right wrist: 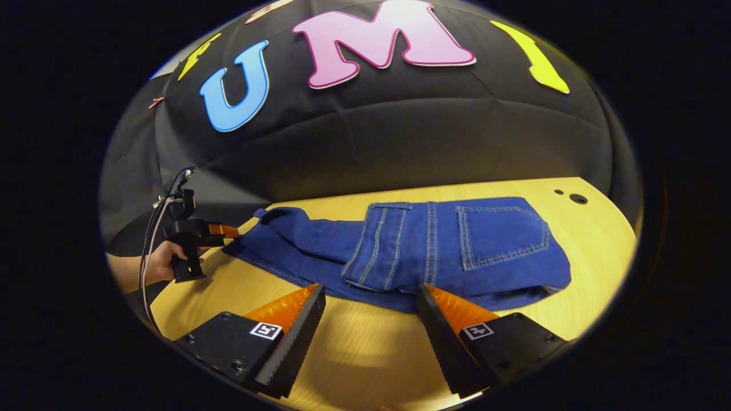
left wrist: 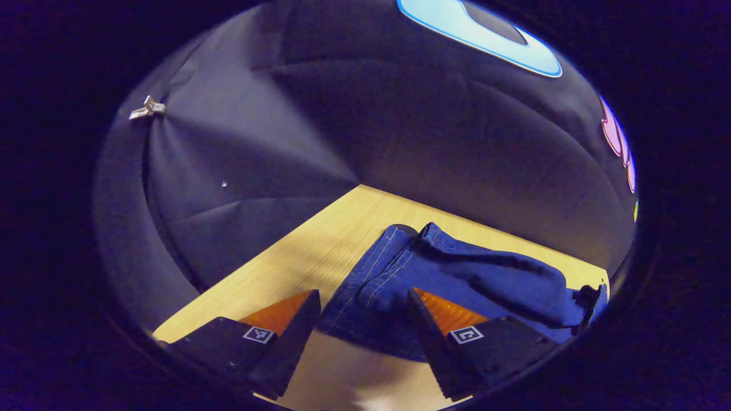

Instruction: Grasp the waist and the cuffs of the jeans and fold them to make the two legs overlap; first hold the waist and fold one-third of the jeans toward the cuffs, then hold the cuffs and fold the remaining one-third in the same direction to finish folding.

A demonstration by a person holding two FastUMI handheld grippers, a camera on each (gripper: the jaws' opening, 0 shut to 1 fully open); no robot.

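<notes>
Right gripper view: right tongs (right wrist: 368, 299) wide open near jeans (right wrist: 457, 245); left tongs (left wrist: 362, 302) open at cuffs (left wrist: 400, 240).

Two low views, shared jeans (left wrist: 457, 274)

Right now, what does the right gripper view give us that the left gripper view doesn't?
Right gripper view: the jeans' back pockets, folded waist part lying over the legs, the left gripper at the cuff end in a hand, two table holes. Left gripper view: cuff hems close up, a metal clip on the cloth wall. Both: jeans, wooden table, own fingers apart.
</notes>
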